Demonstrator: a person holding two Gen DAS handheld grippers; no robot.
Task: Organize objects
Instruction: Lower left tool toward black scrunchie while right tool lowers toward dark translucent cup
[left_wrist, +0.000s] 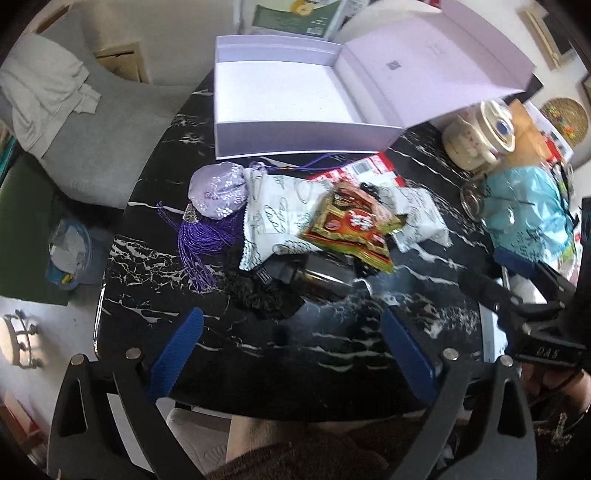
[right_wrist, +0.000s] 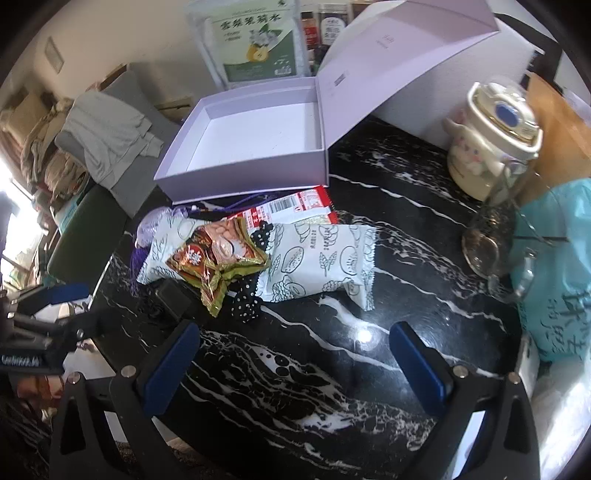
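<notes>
Left wrist view shows the left gripper (left_wrist: 291, 354) with its blue-padded fingers spread wide and empty above the black marble-patterned table (left_wrist: 332, 350). Right wrist view shows the right gripper (right_wrist: 295, 363) the same way: fingers apart, nothing between them.

The things to tidy lie in a heap near the middle of the table, just in front of the open lilac cardboard box (left_wrist: 280, 107), whose tray is bare and whose lid (left_wrist: 436, 62) stands propped up on its right side. In the heap, a red-and-gold foil snack packet (right_wrist: 214, 262) rests across two white printed pillow packs (right_wrist: 317, 262), with a lilac embroidered sachet with a purple tassel (left_wrist: 218, 192) touching the left one and a black polka-dot fabric piece (right_wrist: 247, 295) tucked beneath.

The risk, as I judge it, is the overlap: closing on the foil packet may catch a pack underneath or drag the tassel cords along. Slick wrappers could slip from the pads. A high carry toward the box might knock the propped lid, and a wide swing right could reach the cream ceramic lidded jar (right_wrist: 491, 144).
</notes>
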